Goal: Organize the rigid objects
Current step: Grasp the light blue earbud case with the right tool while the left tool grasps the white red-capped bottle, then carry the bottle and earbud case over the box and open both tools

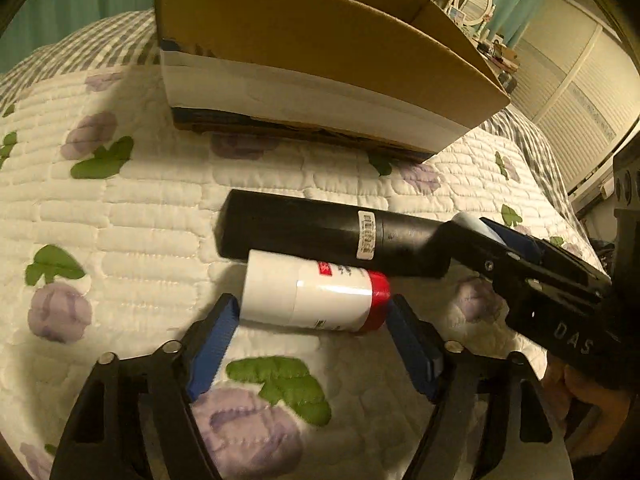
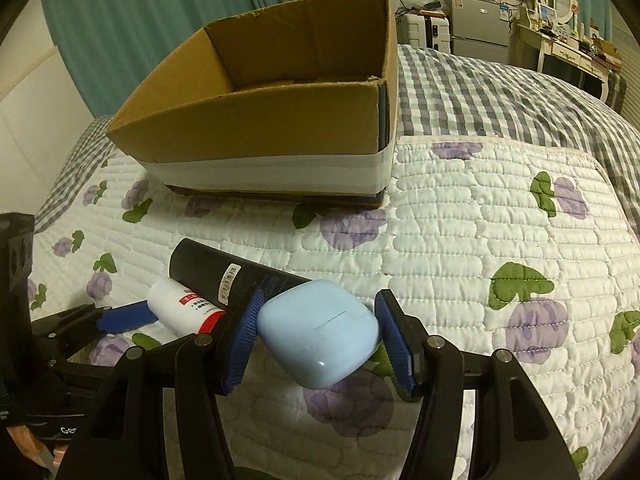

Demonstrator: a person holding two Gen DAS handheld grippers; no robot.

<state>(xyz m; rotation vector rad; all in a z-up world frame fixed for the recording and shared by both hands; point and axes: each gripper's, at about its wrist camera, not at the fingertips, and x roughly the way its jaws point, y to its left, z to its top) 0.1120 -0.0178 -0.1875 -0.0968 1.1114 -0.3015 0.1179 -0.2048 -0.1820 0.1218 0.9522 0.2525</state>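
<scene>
Fingers [image 2: 390, 334] of the right gripper [image 2: 316, 340] angle downward, clamping a blue case [image 2: 320, 334].

Showing as matt black plastic on both the left gripper [image 1: 312, 304] and the right gripper [image 2: 320, 300], branching into angular, open-framed arms with triangular cut-outs. Wearing deep blue ribbed pads [image 1: 212, 344] along the inner face of each finger. Carrying round silver pins [image 1: 173, 346] at the hinges, shining against the black. Bearing small screws [image 1: 488, 264] and pale letters [image 1: 572, 338] reading "DAS" along the right one's flat side; displaying white print [image 2: 67, 431] starting "Ge" on the left one's body.
</scene>
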